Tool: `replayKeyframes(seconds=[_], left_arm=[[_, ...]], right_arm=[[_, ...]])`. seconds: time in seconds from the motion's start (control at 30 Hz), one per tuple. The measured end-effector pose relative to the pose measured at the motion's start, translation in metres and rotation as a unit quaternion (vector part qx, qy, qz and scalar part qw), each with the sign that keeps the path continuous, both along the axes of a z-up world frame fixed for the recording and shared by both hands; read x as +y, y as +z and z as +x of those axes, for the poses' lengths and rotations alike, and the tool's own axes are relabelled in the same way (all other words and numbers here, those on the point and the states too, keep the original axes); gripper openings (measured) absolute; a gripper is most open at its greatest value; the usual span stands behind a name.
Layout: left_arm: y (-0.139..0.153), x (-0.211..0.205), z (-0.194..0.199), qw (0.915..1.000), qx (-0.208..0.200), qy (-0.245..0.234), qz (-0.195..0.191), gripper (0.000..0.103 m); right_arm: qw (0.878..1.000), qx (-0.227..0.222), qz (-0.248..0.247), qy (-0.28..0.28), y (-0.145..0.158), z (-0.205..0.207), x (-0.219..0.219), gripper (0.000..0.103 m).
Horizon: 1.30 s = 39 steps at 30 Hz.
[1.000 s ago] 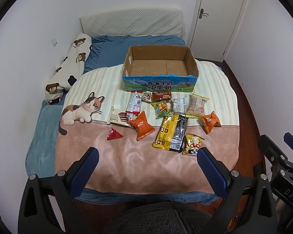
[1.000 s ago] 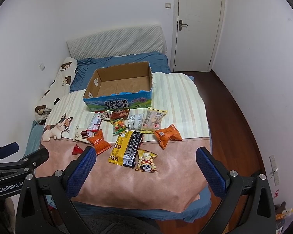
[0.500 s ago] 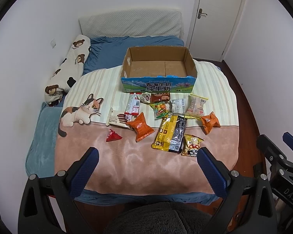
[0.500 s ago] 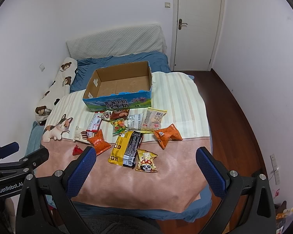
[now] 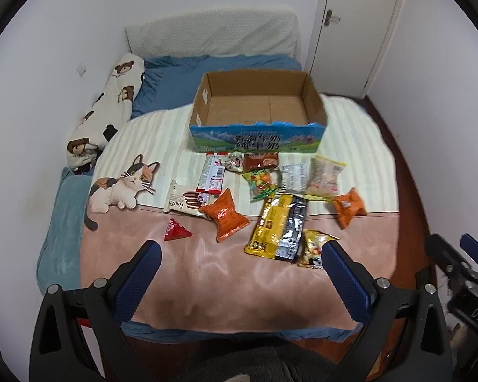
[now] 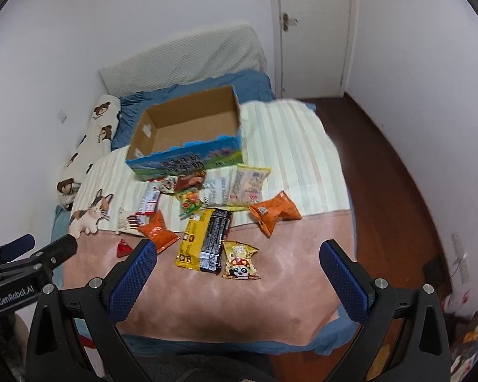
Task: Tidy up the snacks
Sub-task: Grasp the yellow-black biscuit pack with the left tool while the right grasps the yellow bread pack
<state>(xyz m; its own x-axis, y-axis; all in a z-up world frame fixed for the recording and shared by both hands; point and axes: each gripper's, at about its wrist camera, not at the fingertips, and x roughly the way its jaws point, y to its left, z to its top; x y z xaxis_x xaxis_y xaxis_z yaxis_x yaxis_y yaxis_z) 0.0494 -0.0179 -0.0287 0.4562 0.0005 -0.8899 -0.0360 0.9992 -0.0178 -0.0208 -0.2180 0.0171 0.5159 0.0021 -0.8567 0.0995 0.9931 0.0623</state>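
Both grippers have come fwd and down toward the bed vs a sec ago; snacks sit bigger in both views, none has moved. So this reads as approach only, no pick yet.

Left gripper (image 5: 239, 256): jaws wide open, nothing held, over the near edge of the blanket (image 5: 207, 273). Right gripper (image 6: 239, 256): same, wide open, empty, over the near edge.

Cardboard box (image 5: 258, 108) stands mid-bed toward the far edge, empty inside. Snacks are spread on the blanket just in front of it: red triangle pack (image 5: 177, 230) toward the near-left, orange chip bag (image 5: 224, 215), yellow-black pack (image 5: 280, 226), panda pack (image 6: 240, 261) closest to the near edge, second orange bag (image 6: 275, 213) to the right.

Judgement: sorting hasn't started; the panda pack or yellow-black pack looks like the likely first grab for the right gripper.
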Motion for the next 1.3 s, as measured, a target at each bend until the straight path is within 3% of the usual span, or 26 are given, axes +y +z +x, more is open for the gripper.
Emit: replayKeyframes(seconds=[0.2,0.37,0.53,0.8,0.87,1.03,1.17,1.3], left_arm=[[-0.083,-0.013,0.062,0.9974,0.070,-0.013,-0.009,0.103],[-0.167,-0.039,0.106,0.9862,0.158,-0.045,-0.021,0.103],[-0.234,-0.065,0.133,0.9726,0.219,-0.068,-0.036,0.103],[-0.310,-0.085,0.167,0.9560,0.279,-0.075,-0.051,0.103],[-0.315,-0.088,0.169,0.9564,0.275,-0.077,-0.061,0.103],[-0.313,-0.085,0.164,0.9624,0.250,-0.079,-0.073,0.090],[-0.302,-0.061,0.152,0.9692,0.232,-0.034,-0.076,0.086],[-0.310,-0.038,0.141,0.9694,0.226,0.013,-0.095,0.087]], right_arm=[[0.994,0.073,0.066,-0.057,-0.089,0.048,-0.037,0.103],[0.984,0.124,0.099,-0.077,-0.173,0.077,-0.058,0.103],[0.974,0.154,0.130,-0.105,-0.230,0.096,-0.075,0.103],[0.960,0.178,0.169,-0.132,-0.261,0.116,-0.086,0.103],[0.958,0.184,0.176,-0.133,-0.263,0.120,-0.085,0.103],[0.964,0.162,0.171,-0.127,-0.241,0.148,-0.077,0.103],[0.973,0.143,0.144,-0.106,-0.223,0.189,-0.063,0.103],[0.975,0.160,0.123,-0.090,-0.237,0.239,-0.045,0.103]])
